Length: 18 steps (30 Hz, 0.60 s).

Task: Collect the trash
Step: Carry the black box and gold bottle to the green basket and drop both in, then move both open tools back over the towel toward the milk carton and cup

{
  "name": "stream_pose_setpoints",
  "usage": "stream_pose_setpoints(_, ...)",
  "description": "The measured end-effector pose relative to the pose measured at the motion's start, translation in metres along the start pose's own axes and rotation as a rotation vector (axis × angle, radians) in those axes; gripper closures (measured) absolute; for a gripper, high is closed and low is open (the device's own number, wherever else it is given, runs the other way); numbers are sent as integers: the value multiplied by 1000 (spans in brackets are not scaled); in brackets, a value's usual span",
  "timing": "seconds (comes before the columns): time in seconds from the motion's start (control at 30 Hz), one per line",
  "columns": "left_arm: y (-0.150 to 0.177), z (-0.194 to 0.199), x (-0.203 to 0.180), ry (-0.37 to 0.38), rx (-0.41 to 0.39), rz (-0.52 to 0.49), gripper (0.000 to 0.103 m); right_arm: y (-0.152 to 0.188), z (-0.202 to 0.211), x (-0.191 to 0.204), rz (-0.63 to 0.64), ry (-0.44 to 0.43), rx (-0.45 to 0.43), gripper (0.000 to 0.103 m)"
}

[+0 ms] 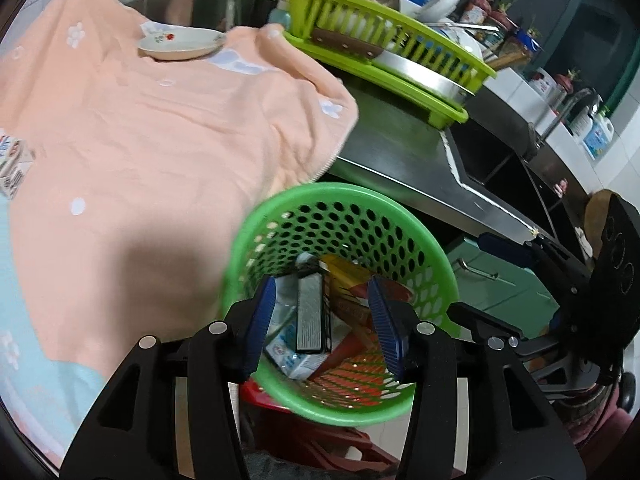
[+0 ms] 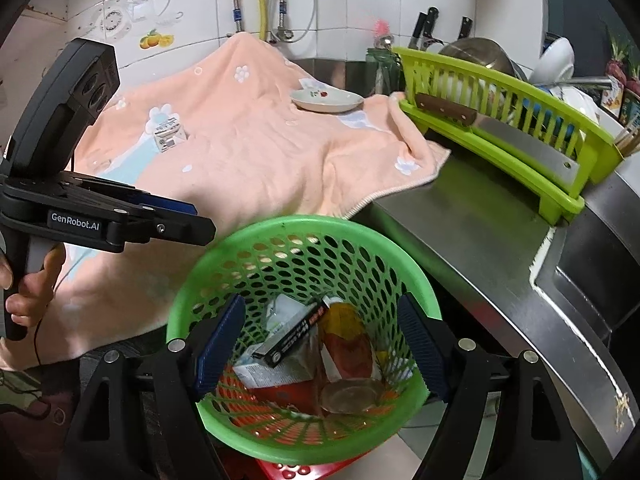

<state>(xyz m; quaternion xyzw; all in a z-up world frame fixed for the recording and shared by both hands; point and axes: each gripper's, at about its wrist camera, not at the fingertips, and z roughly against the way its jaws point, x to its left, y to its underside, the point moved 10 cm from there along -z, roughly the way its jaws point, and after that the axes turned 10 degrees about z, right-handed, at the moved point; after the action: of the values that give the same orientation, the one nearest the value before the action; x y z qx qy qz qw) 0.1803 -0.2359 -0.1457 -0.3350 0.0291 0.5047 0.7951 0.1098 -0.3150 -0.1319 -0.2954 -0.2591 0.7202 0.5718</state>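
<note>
Blue ribbed pads line both tools: the left gripper point(image 1: 322, 320) hangs over the mouth of the green basket point(image 1: 280, 204) with its jaws parted and nothing pressed between them, a dark slim carton point(image 1: 310, 316) showing in the gap but lying down among the trash. The right gripper point(image 2: 322, 354) also points down into the basket point(image 2: 256, 236), jaws set wide and empty, one pad near each side of the rim. Trash fills the basket bottom: the dark carton point(image 2: 294, 334) lies aslant on top, beside a white milk-type carton point(image 2: 260, 376), a yellow and red wrapper point(image 2: 346, 340) and a round clear lid point(image 2: 350, 396). Basket walls are perforated with round holes; a red item shows beneath the base. Beyond the rim a peach towel point(image 2: 240, 152) with white flowers covers the counter; on it stand a small milk carton point(image 2: 168, 136), well apart from the basket, and a shallow dish point(image 2: 326, 101). To the right lie a steel counter point(image 2: 460, 216) and a lime dish rack point(image 2: 520, 120) holding a cleaver point(image 2: 500, 132). A hand point(image 2: 28, 288) grips the left tool's handle
</note>
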Motion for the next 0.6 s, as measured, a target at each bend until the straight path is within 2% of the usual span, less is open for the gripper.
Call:
stream_pose_setpoints(0.27,-16,34,42,-65,-60,53,55,-32,-9,29,39,-63,-30,27)
stream_pose_setpoints(0.6,-39,94,129,-194,-158,161,55,-96,-30,77,107,-189,-63,26)
